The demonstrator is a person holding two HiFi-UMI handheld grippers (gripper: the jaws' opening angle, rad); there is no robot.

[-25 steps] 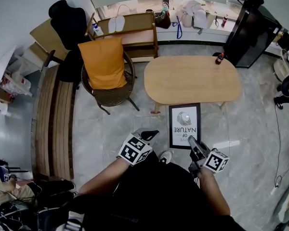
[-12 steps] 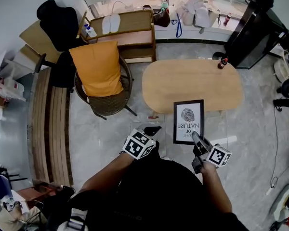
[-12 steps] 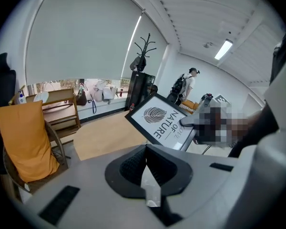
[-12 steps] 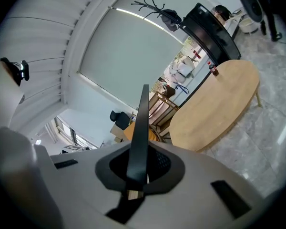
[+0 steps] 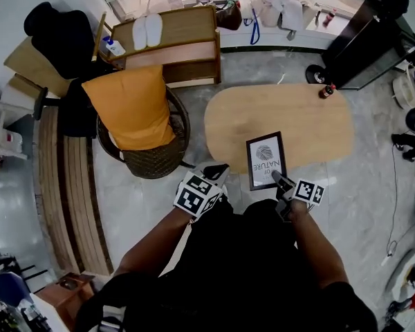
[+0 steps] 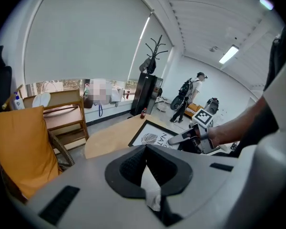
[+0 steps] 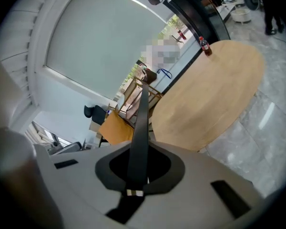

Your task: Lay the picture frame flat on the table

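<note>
Nearest me, my left gripper has its jaws closed together, beside the table's near left end. My right gripper is clamped tight on the near edge of the black picture frame. The frame lies print-up over the near rim of the oval wooden table; I cannot tell whether they touch. A small bottle stands at the far edge.

A black-rimmed rectangular picture frame with a white print, a grey swirl above the word NATURE, hangs tilted over the near edge of the oval light wooden table, face up. Its far end lies over the tabletop and its near end juts past the rim. The right gripper is clamped on its near edge; whether it touches the wood is unclear
</note>
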